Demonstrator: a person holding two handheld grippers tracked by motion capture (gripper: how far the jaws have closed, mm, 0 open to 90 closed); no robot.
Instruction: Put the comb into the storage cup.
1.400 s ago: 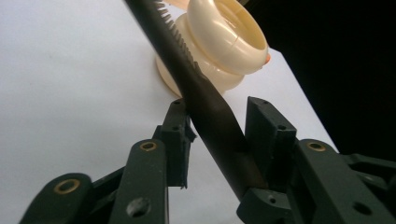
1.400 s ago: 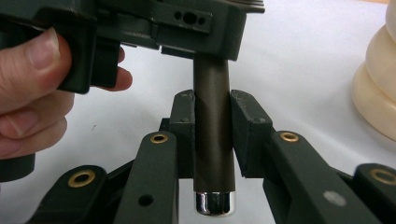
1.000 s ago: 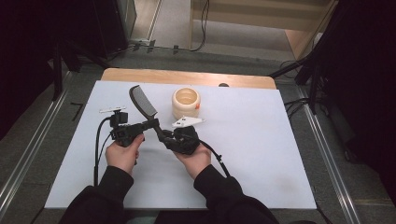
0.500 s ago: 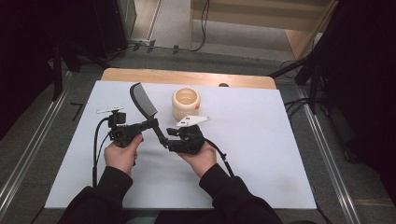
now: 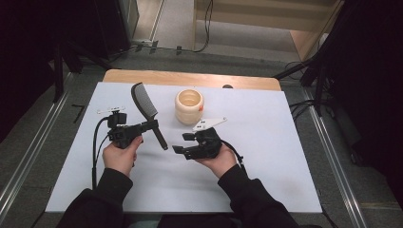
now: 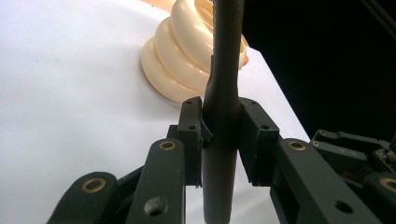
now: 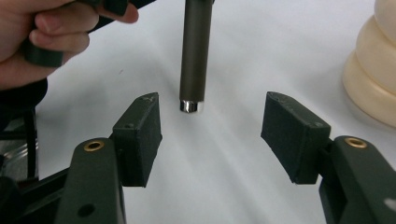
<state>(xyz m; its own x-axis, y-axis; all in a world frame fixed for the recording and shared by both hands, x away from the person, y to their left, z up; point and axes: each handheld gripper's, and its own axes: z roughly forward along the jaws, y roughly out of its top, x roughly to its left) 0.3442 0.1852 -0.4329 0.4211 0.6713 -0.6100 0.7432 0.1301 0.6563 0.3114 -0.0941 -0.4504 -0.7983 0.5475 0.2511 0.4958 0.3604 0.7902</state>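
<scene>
No legible text, label, brand, number or sign anywhere. Small orange mark on the cream ribbed jar [image 5: 189, 106], facing right in the high view; too small to read.

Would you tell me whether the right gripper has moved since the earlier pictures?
Yes. The right gripper has drawn back from the black comb, lower-right from the ribbed cream cup, its fingers just opening.
</scene>
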